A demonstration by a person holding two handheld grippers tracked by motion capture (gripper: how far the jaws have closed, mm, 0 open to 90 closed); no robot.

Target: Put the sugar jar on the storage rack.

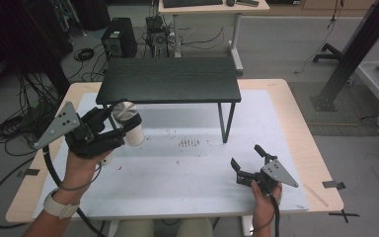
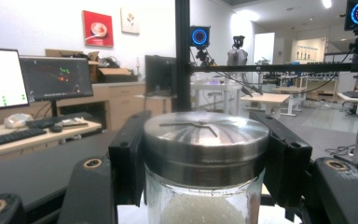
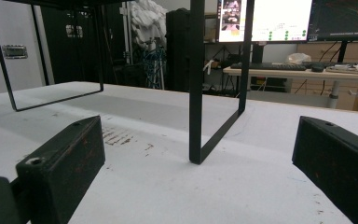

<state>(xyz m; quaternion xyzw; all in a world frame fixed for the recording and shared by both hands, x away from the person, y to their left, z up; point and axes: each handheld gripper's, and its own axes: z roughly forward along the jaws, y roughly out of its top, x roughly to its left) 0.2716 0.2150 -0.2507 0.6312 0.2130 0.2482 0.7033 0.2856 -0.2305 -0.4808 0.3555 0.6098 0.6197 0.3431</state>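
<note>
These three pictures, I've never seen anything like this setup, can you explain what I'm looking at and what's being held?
A person sits at a white-topped table, holding a hand-operated two-jaw gripper in each hand. The high view looks down from above; the other two views come from cameras riding on the grippers. The left gripper is clamped on a glass jar with a metal lid, lifted off the table beside a small black shelf. The right gripper is open and holds nothing, facing the shelf's leg.
</note>
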